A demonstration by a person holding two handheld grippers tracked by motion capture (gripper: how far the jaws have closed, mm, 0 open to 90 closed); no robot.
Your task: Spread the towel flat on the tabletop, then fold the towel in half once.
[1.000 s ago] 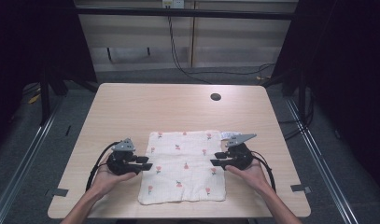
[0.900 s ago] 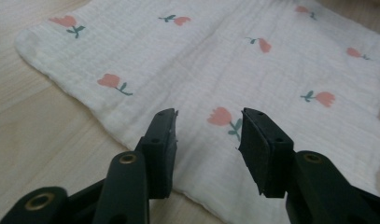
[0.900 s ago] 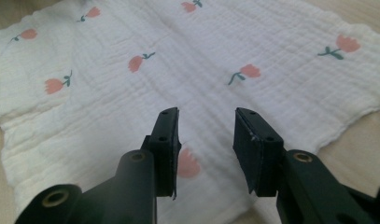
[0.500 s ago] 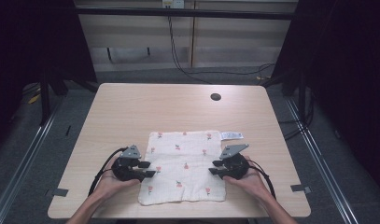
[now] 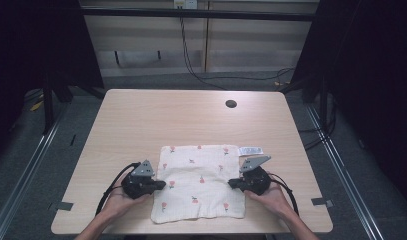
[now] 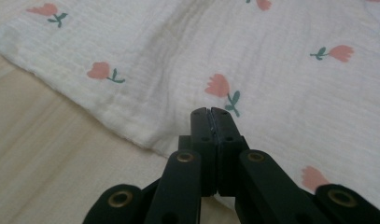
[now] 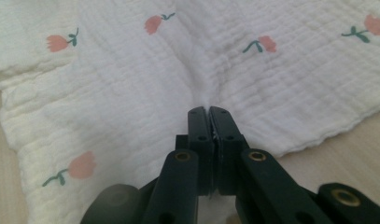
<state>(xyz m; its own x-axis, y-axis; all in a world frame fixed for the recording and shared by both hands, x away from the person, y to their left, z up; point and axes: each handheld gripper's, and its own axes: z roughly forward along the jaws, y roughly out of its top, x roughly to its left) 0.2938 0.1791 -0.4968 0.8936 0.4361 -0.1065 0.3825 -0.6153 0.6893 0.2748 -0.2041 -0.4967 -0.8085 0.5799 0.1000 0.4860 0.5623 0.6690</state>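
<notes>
We have the white tulip-print cloth [image 5: 199,182] lying flat on the near half of the counter [image 5: 141,120], its label [image 5: 251,150] sticking out at the far right corner. Left tongs [image 5: 160,184] sit at the cloth's left edge with jaws together, tips over the fabric; we can't tell if any is pinched. Right tongs [image 5: 232,183] are at the right edge, clamped on a small puckered fold.

No text can be read in any view. A small white tag [image 5: 250,150] lies on the surface [image 5: 141,120] at the far right corner of the cloth [image 5: 198,182] and bears dark print, too small to make out. The cloth carries only a flower pattern.
</notes>
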